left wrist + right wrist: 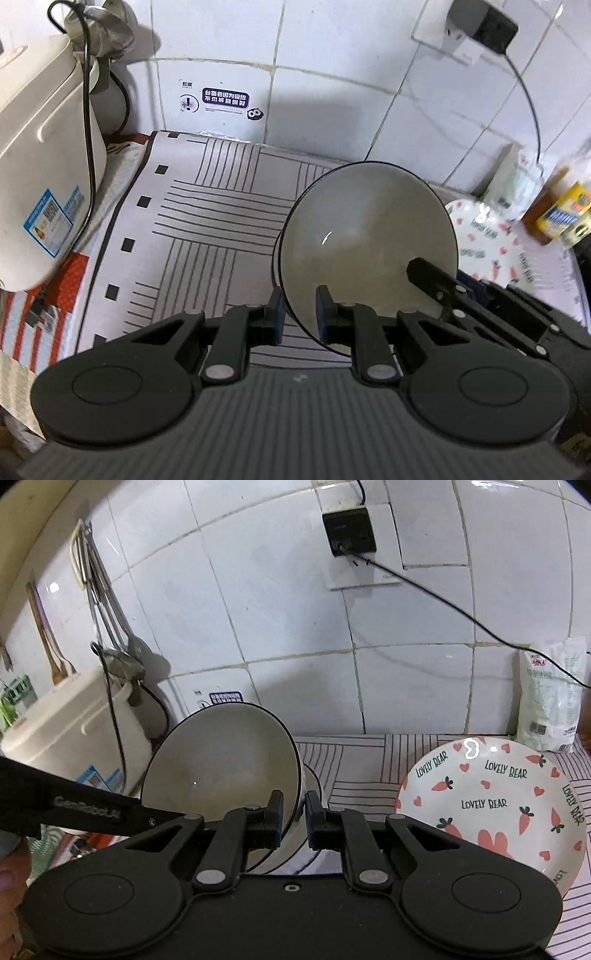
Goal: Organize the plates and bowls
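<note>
From the left wrist, the left gripper (300, 314) is closing its two fingers on the rim of one grey bowl (369, 236), narrowly parted with the wall pinched between them. The bowl is glazed pale grey inside with a thin black rim line, and it is tilting steeply over the line-patterned mat (207, 221). The right gripper (432, 278) is reaching in at the bowl's right edge. One patterned plate (491, 240) is lying on the mat just right of the bowl, and one white rice cooker (40, 177) is standing at the left.

From the right wrist, the right gripper (294, 818) is pinching the same bowl's (218, 764) rim, fingers nearly together around the wall. A second black-rimmed white dish (314, 786) is showing just behind and under it; whether they are touching cannot be told. The single plate (495, 794), white with carrots, hearts and "LOVELY BEAR" lettering, is resting on the mat to the right. The left gripper's finger (74, 808) is crossing in from the left.
</note>
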